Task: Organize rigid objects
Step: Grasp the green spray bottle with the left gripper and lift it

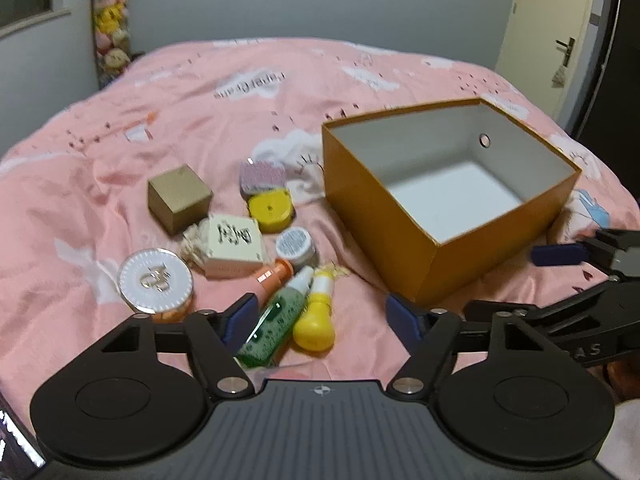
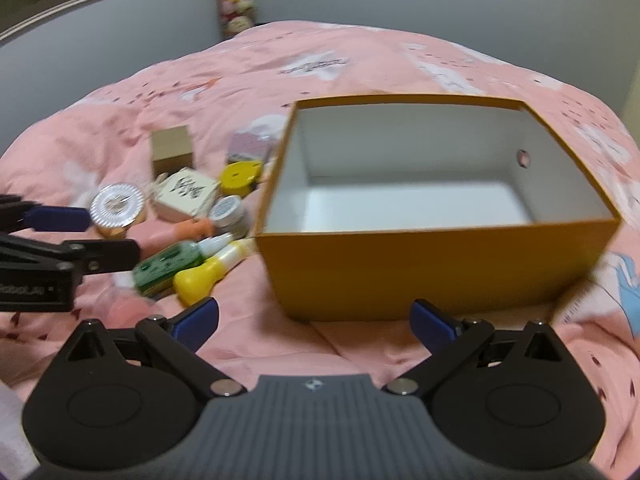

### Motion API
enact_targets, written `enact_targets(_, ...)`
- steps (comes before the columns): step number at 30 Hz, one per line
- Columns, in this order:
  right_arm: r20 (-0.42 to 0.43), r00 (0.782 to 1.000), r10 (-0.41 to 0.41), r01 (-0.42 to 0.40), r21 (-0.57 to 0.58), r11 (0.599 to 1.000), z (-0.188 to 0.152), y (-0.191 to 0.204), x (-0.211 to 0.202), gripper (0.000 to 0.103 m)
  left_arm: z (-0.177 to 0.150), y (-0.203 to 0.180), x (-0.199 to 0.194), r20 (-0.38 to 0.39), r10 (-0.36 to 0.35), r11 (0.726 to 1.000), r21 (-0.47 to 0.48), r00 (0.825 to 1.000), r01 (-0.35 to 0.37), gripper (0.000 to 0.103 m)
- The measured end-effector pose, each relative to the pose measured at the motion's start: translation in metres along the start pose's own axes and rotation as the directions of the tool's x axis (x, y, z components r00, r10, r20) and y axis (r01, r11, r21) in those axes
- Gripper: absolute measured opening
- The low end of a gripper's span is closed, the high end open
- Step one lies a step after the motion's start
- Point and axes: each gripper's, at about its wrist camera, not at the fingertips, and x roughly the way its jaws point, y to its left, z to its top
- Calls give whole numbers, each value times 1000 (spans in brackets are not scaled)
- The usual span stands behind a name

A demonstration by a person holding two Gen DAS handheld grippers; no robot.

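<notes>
left hand-held gripper: released, over green tube | right hand-held gripper: released, before orange box | bed

Pink bedcover w/ white cloud prints lay rumpled across the bed. Grey wall stood behind. Strip of colourful plush toys hung far left; cream door w/ dark handle at right.

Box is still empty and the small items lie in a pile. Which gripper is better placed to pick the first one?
Probably the left gripper: its open fingers flank the green bottle and yellow bottle. The right gripper, also open, faces the orange box, away from the pile.
</notes>
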Motion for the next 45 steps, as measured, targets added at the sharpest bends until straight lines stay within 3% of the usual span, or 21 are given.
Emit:
enact_targets(6, -84, 987, 135, -139, -45, 989, 16, 11, 18, 73, 0, 24, 1, -84, -68, 996, -59, 994, 63, 77)
enact_targets(9, -141, 963, 230, -239, -50, 970, 23, 19, 32, 62, 0, 37, 0, -119, -83, 994, -86, 989, 73, 75)
enact_targets(15, -254, 906, 340, -363, -47, 931, 29, 38, 63, 41, 2, 55, 12, -183, -97, 991, -104, 978, 79, 55)
enact_targets(21, -300, 885, 357, -375, -3, 927, 35, 52, 91, 40, 9, 53, 35, -228, -102, 995, -1, 968, 104, 45)
enact_targets(32, -293, 899, 326, -285, 174, 943, 33, 35, 116, 40, 9, 45, 83, -332, -73, 976, 169, 940, 135, 45)
enact_targets(37, -278, 908, 313, -253, 232, 939, 34, 27, 122, 40, 6, 39, 98, -333, -25, 965, 239, 942, 110, 45)
enact_targets(45, -294, 900, 323, -248, 264, 932, 30, 31, 132, 40, -5, 22, 115, -318, 49, 933, 354, 947, 70, 44)
